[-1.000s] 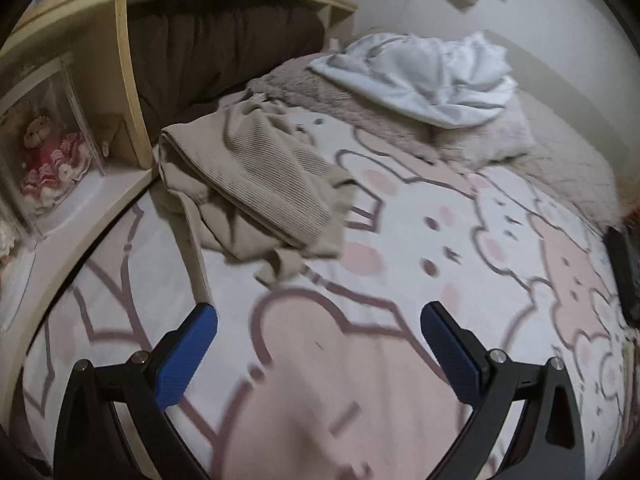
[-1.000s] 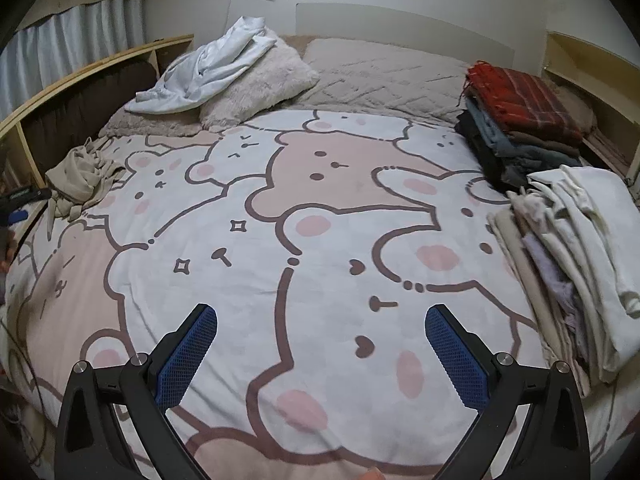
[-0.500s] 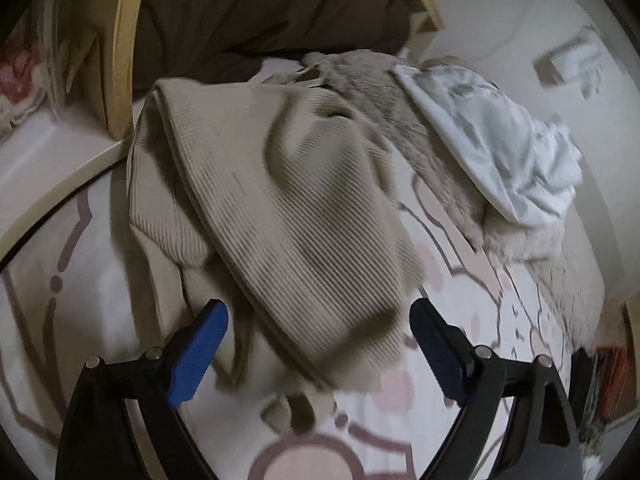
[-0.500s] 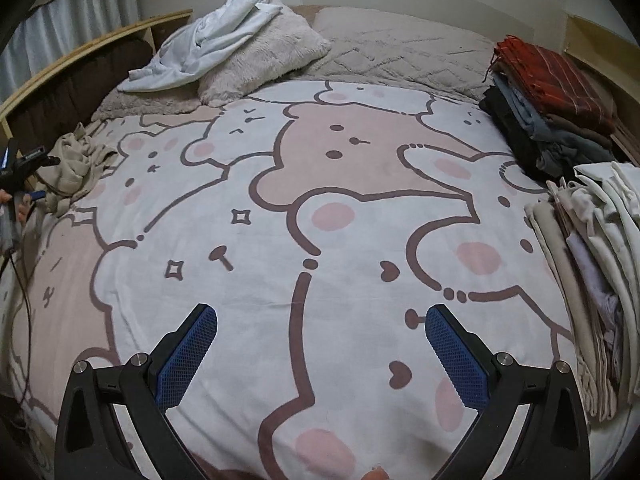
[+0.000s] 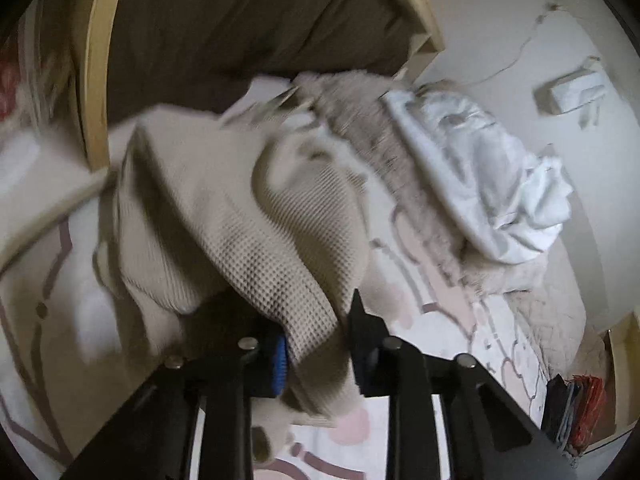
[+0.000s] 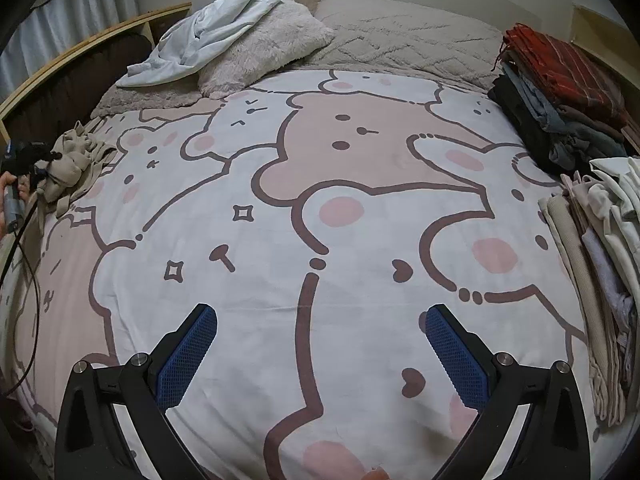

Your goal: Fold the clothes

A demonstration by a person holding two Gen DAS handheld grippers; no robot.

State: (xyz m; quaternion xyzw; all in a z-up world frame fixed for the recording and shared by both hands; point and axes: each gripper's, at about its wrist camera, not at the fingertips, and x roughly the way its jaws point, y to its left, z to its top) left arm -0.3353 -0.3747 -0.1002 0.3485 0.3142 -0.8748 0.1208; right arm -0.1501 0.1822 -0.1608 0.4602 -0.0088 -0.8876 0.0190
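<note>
A crumpled beige waffle-knit garment (image 5: 240,224) lies at the left edge of the bed by the wooden frame. My left gripper (image 5: 318,344) is shut on its near hem, with the cloth pinched between the blue pads. The same garment (image 6: 76,160) shows small at the far left in the right wrist view, with the left gripper (image 6: 38,160) at it. My right gripper (image 6: 320,356) is open and empty, hovering over the middle of the bear-print bedspread (image 6: 320,208).
A white garment (image 6: 208,28) lies on a fluffy pillow (image 6: 260,48) at the head of the bed. A stack of dark and red folded clothes (image 6: 560,92) and a pile of pale clothes (image 6: 600,264) sit along the right edge. A wooden bed frame (image 5: 94,80) borders the left.
My left gripper moved in onto the beige garment and closed on its hem. My right gripper stayed open and dipped slightly lower over the bedspread.
</note>
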